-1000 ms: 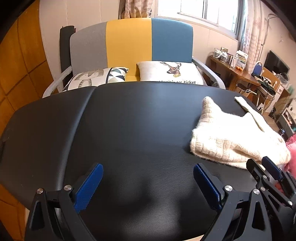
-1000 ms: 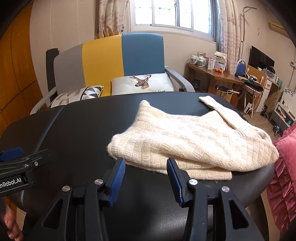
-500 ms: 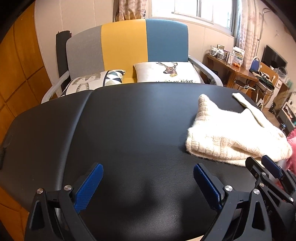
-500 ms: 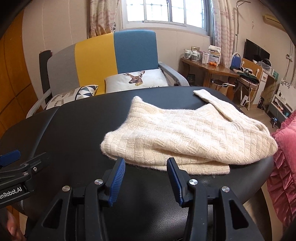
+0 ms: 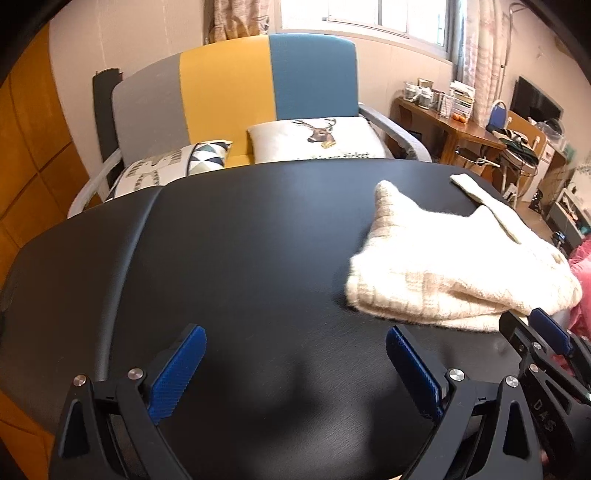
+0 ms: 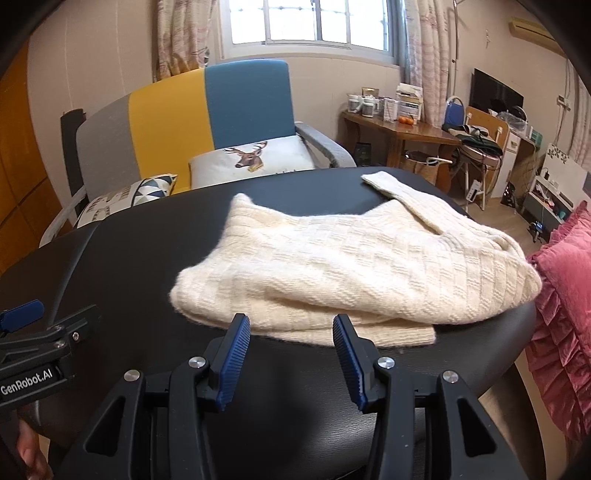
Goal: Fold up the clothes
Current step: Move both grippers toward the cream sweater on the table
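Right gripper (image 6: pixel 290 334): nearest item in the right wrist view; black frame, blue ribbed pads. Fingers stand apart with a clear gap, nothing between them. Tips sit just short of the sweater's near edge, above the black surface; contact with the knit cannot be confirmed.
Left gripper (image 5: pixel 295 345): nearest item in the left wrist view; fingers spread wide, nothing between them, over bare black surface. The sweater lies ahead and to its right, apart from it.
Person: part of a hand (image 6: pixel 31 456) shows at the lower left corner of the right wrist view, beneath the left gripper's body.
Table (image 5: pixel 229 258): black, smooth padded top with rounded edges; a seam runs across its left portion.
Sweater (image 6: pixel 354 266): cream knit, lying folded in layers on the right side of the table. A lower layer protrudes along the near edge. One sleeve (image 6: pixel 410 199) extends toward the table's far right edge. The right end reaches the table's right edge.
Pink ruffled fabric (image 6: pixel 561 310): just beyond the table's right edge, near the sweater's right end.
Sofa (image 5: pixel 236 92): behind the table; back in grey, yellow and blue panels.
Cushions: a deer-print cushion (image 6: pixel 255 158) and a triangle-pattern cushion (image 5: pixel 173 166) on the seat.
Wooden desk (image 6: pixel 402 129): far right, cluttered with small items.
Window (image 6: pixel 310 22): above the sofa, curtains at both sides.
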Demonstrator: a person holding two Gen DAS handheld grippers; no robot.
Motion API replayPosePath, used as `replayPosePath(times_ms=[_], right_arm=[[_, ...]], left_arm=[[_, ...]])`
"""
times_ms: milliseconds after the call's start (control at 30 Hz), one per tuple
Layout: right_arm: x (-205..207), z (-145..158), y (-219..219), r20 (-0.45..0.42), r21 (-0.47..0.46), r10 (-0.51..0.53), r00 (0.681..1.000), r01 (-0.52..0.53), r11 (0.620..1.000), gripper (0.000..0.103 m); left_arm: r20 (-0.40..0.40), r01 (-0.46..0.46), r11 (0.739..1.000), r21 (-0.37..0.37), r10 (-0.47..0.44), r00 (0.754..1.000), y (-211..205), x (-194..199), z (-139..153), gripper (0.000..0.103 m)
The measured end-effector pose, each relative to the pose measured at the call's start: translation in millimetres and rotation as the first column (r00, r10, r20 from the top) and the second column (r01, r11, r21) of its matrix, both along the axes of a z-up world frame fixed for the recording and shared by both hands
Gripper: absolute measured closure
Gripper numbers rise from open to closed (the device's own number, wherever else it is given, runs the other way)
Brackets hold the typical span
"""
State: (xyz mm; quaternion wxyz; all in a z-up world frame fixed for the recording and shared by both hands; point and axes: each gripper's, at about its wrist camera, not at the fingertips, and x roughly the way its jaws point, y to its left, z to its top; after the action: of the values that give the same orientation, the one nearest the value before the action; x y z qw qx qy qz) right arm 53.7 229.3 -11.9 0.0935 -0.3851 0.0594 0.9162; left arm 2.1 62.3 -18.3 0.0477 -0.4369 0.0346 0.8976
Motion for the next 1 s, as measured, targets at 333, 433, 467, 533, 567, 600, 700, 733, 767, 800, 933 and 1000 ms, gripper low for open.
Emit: replayPosePath(times_ms=[333,433,467,533,567,600,700,733,767,800,933,1000], right_arm=[[-4,-4,30,0.003,-0.006,-0.046,0.999,0.046,0.999,0.055],[-5,-6,40,0.003,-0.003,-0.065,0.998,0.065,0.998,0.055],[-5,-7,43,0.004,-0.005,-0.07,0.998,0.07,0.998,0.055],[-6,-8,50,0.009,-0.014,-0.082,0.997,0.082,0.996,0.055],[-6,-9,52,0.01,-0.019,-0.086,0.996,0.086,0.996,0.055],[-6,-10,55,0.012,-0.023,-0.09,0.996,0.09,0.996,0.055],[-6,-10,62,0.01,-0.023,-0.089,0.996,0.089,0.996,0.055],[-6,-10,64,0.01,-0.023,-0.088,0.996,0.089,0.996,0.055],[-6,-10,67,0.009,-0.022,-0.088,0.996,0.089,0.996,0.055],[-6,-9,70,0.007,-0.018,-0.094,0.996,0.094,0.995,0.055],[-7,-6,83,0.003,-0.028,-0.12,0.993,0.12,0.992,0.055],[-8,-5,86,0.003,-0.025,-0.115,0.993,0.115,0.993,0.055]], left_arm=[[0.015,0.028,1.0,0.002,-0.028,1.0,26,-23,-5,0.004],[0.019,0.043,0.999,-0.011,-0.043,0.999,34,-29,-7,0.004],[0.021,0.051,0.999,-0.011,-0.051,0.999,38,-31,-8,0.004],[0.025,0.06,0.998,-0.013,-0.06,0.998,42,-34,-10,0.004],[0.028,0.064,0.998,-0.015,-0.064,0.998,45,-36,-12,0.004],[0.03,0.068,0.998,-0.016,-0.067,0.997,47,-38,-13,0.004],[0.037,0.076,0.997,-0.019,-0.075,0.996,51,-45,-17,0.004],[0.04,0.078,0.997,-0.02,-0.077,0.996,53,-48,-18,0.004],[0.039,0.082,0.996,-0.02,-0.081,0.996,54,-51,-19,0.004],[0.037,0.085,0.996,-0.019,-0.085,0.996,55,-54,-21,0.004],[0.044,0.108,0.994,-0.028,-0.107,0.993,64,-66,-25,0.004],[0.052,0.126,0.991,-0.04,-0.124,0.991,72,-73,-27,0.004]])
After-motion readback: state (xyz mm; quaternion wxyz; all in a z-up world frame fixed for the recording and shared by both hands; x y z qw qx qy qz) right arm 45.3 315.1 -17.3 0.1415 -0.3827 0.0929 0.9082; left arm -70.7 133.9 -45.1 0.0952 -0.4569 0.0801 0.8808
